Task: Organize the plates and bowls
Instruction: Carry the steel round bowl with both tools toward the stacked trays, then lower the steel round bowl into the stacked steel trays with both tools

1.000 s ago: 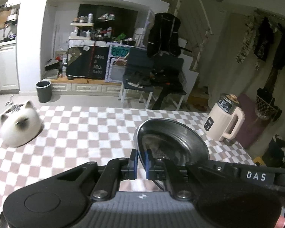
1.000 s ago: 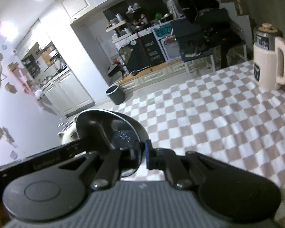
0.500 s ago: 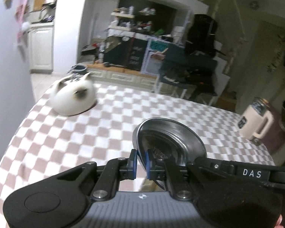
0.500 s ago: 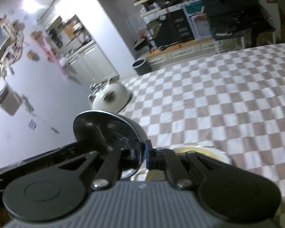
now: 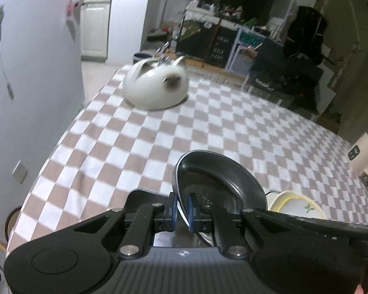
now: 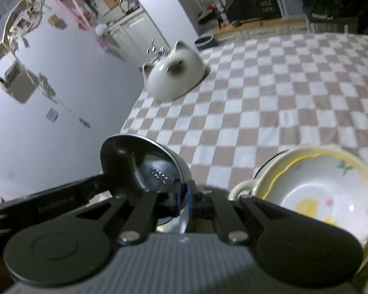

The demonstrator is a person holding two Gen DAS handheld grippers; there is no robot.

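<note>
Left gripper [image 5: 181,210] closed on the near rim of a shallow, dark, glossy metal bowl [image 5: 218,181], its blue pads pinching the thin edge; right gripper [image 6: 184,199] likewise clamped on the rim of the same metal bowl [image 6: 144,164], whose polished, rounded underside bears a small stamped mark. The bowl is carried tilted above the counter [image 5: 184,132], between the two black, ribbed gripper bodies. Just to its right sits a cream ceramic bowl [image 6: 316,188] with a side handle, a yellow line inside its rim and small painted sprigs and yellow patches on a smooth white interior; a second rim shows beneath it, so it appears nested in another dish. The counter is covered by a soft cloth in a beige-and-white check. At its far left corner rests a white, domed, cat-shaped ceramic piece [image 5: 157,85] with pointed ears and a brown face patch. A cream electric kettle [image 5: 365,154] stands at the right edge. Beyond: a pale wall on the left, white cabinets, a dark cluttered shelf unit and a small bin on the floor.
</note>
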